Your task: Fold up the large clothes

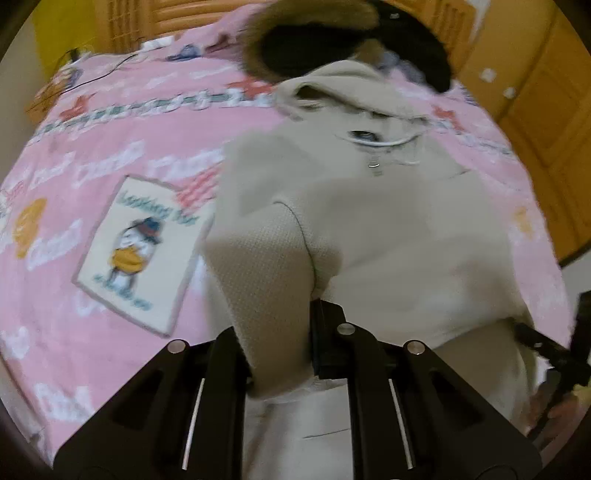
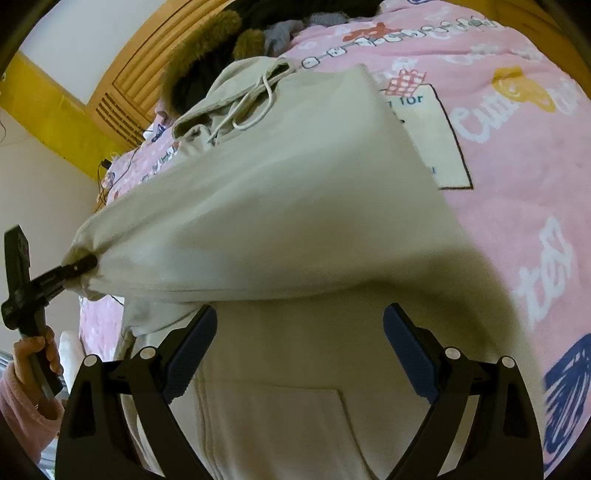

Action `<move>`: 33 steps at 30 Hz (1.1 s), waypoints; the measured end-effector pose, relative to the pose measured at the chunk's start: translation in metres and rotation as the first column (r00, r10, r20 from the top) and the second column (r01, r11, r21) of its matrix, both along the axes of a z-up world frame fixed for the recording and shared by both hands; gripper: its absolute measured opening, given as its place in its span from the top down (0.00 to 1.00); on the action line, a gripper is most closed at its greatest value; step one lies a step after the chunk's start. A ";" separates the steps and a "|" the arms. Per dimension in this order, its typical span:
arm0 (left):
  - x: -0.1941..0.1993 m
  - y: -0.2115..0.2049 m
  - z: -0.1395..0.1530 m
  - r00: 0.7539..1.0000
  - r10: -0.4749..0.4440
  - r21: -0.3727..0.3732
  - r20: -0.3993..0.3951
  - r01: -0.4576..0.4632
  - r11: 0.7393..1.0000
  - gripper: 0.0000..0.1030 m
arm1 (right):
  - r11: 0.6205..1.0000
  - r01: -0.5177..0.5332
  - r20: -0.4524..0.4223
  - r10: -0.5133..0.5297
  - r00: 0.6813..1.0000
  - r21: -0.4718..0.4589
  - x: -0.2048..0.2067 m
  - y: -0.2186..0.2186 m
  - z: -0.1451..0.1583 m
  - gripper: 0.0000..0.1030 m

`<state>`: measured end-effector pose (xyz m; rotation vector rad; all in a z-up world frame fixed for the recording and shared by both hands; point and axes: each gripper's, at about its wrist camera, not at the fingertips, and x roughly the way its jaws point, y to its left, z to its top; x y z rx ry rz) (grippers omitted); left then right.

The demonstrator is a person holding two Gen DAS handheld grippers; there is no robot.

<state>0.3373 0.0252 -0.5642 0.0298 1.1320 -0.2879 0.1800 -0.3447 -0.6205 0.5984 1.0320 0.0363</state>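
Note:
A beige hoodie (image 1: 388,229) lies hood-up on a pink bedspread (image 1: 110,147). My left gripper (image 1: 277,343) is shut on a bunched side edge of it, and the cloth rises in a fold between the fingers. In the right wrist view the same left gripper (image 2: 79,264) pinches the hoodie (image 2: 295,184) at the left and holds that side up off the bed, so the cloth stretches taut. My right gripper (image 2: 301,347) stands open over the hoodie's lower front, above the kangaroo pocket (image 2: 295,424), with its pads pressing on nothing. The drawstring (image 2: 258,107) lies by the hood.
A dark coat with a fur trim (image 1: 314,40) lies at the head of the bed, against the wooden headboard (image 1: 166,18). A black cable (image 1: 103,74) trails at the far left of the bedspread (image 2: 517,184). A hand in a pink sleeve (image 2: 33,350) holds the left gripper.

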 end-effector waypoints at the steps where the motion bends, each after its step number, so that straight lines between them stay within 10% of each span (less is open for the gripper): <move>1: 0.001 0.004 -0.006 1.000 0.005 0.011 -0.016 -0.004 1.000 0.90 | 1.000 0.000 0.001 0.000 1.000 -0.002 0.000 0.000 0.001 0.14; 8: 0.008 0.013 -0.079 0.986 -0.006 0.011 -0.168 0.008 1.000 0.85 | 0.981 0.018 -0.069 -0.032 0.997 -0.194 0.010 0.002 0.009 0.14; 12: 0.009 0.025 -0.076 0.979 0.014 -0.015 -0.202 -0.017 1.000 0.48 | 0.945 -0.019 -0.168 -0.038 0.985 -0.325 0.018 0.005 0.026 0.21; 23: -0.039 0.062 0.033 0.984 -0.118 -0.009 -0.137 0.118 0.993 0.10 | 0.926 0.151 -0.246 -0.246 0.938 -0.346 0.032 0.024 0.107 0.20; 26: -0.036 0.044 0.062 0.987 -0.161 -0.030 -0.024 0.160 0.987 0.10 | 0.936 0.219 -0.214 -0.281 0.936 -0.275 0.045 0.013 0.118 0.18; 29: -0.031 0.019 0.094 0.981 -0.124 0.124 0.147 0.106 0.987 0.09 | 0.944 0.204 -0.194 -0.258 0.946 -0.259 0.066 0.003 0.121 0.17; 33: 0.013 -0.007 0.097 0.995 -0.064 0.142 0.082 0.052 0.989 0.09 | 0.971 0.138 -0.174 -0.172 0.970 -0.193 0.114 -0.018 0.105 0.16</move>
